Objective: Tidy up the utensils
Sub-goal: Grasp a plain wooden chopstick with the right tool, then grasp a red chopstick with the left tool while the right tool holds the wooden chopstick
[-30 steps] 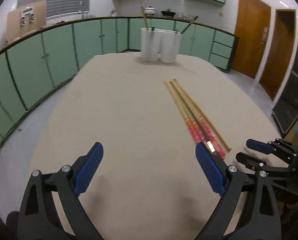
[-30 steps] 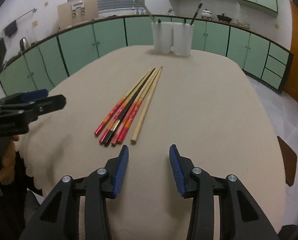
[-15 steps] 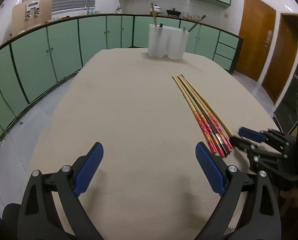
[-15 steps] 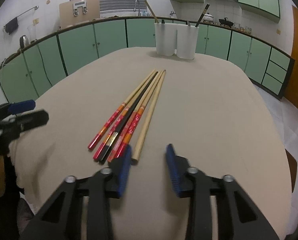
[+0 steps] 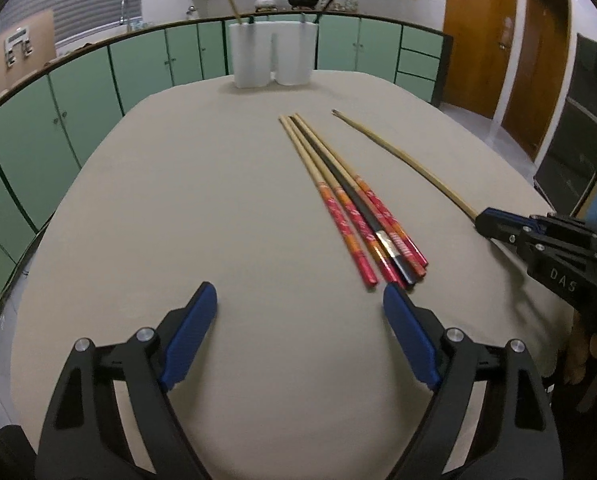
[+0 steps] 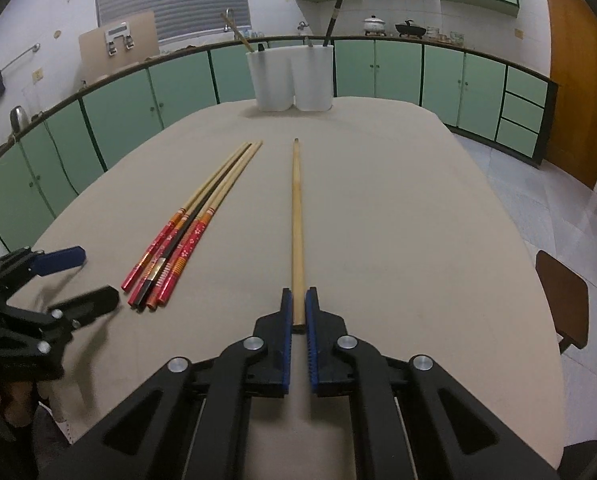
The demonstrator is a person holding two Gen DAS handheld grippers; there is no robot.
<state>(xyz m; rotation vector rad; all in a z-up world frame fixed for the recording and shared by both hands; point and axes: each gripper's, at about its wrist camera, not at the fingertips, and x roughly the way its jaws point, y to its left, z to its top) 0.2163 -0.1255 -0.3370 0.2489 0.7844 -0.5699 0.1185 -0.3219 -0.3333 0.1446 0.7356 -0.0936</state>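
My right gripper point(image 6: 297, 306) is shut on the near end of a plain wooden chopstick point(image 6: 296, 216), which points away toward the holders. That chopstick point(image 5: 402, 162) also shows in the left wrist view, held by the right gripper point(image 5: 483, 222). A bundle of several chopsticks point(image 5: 350, 200), red-handled and one black, lies on the beige table point(image 5: 178, 200); it lies left of the held chopstick in the right wrist view point(image 6: 194, 220). My left gripper point(image 5: 300, 312) is open and empty, just near of the bundle's handle ends. Two white utensil holders point(image 6: 290, 80) stand at the far edge with a few utensils inside.
Green cabinets point(image 5: 78, 100) curve around the table's far and left sides. A brown chair seat point(image 6: 564, 296) sits off the table's right edge. Wooden doors point(image 5: 510, 40) are at the far right. The white holders point(image 5: 272, 54) stand at the far table edge.
My right gripper has shut on the plain chopstick and pulled it right, apart from the bundle. My left gripper has moved toward the bundle's handle ends and stays open.
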